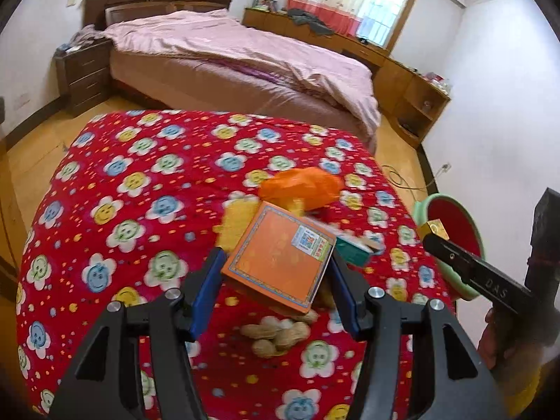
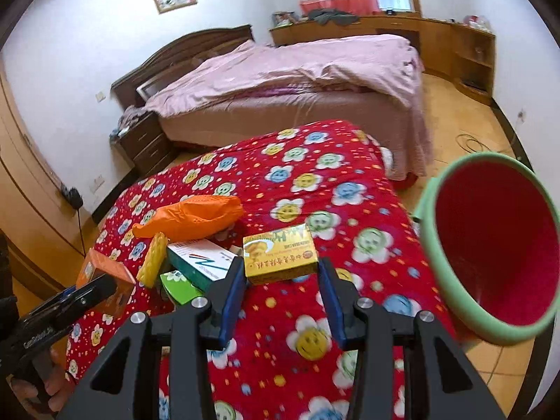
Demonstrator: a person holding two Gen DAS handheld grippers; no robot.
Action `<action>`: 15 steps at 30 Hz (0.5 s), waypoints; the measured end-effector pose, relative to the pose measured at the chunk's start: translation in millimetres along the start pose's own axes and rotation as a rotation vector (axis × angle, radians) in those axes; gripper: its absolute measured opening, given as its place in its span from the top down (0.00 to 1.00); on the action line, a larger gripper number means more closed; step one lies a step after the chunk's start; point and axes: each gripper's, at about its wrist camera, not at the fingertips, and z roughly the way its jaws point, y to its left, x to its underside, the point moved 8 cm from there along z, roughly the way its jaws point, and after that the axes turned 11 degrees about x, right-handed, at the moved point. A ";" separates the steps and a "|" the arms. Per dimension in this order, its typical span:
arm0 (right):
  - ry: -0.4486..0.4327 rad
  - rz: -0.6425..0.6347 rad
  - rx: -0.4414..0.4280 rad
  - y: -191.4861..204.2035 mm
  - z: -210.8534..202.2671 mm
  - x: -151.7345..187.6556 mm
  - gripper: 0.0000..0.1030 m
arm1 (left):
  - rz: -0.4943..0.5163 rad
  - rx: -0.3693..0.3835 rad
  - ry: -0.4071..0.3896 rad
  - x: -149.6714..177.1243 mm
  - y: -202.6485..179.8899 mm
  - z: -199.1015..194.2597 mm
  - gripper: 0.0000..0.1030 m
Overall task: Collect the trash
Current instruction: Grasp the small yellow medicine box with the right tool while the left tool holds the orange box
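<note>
The left hand-held gripper clamps an orange box at lower centre, lifted over peanuts; the right hand-held gripper pinches a yellow box beside the red bin, centre right, above the red flowered desk

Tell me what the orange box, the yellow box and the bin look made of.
Orange box: printed cardboard, likely matte, with crisp flat faces and a stuck-on label. Yellow box: glossy printed card, sharp folded edges. Bin: probably moulded plastic, with a smooth green rim and an even red inside.
</note>
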 end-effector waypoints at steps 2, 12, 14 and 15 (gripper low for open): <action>-0.010 0.023 0.003 -9.0 -8.7 2.9 0.56 | 0.015 0.016 0.003 -1.4 -10.3 2.3 0.43; -0.057 0.126 0.031 -58.2 -40.5 7.3 0.56 | 0.087 0.085 0.031 -3.8 -63.9 15.6 0.43; -0.067 0.139 0.038 -67.6 -44.8 6.4 0.56 | 0.106 0.092 0.038 -3.7 -74.4 19.4 0.43; -0.071 0.146 0.041 -72.1 -46.2 5.7 0.57 | 0.115 0.095 0.041 -4.0 -79.5 21.6 0.43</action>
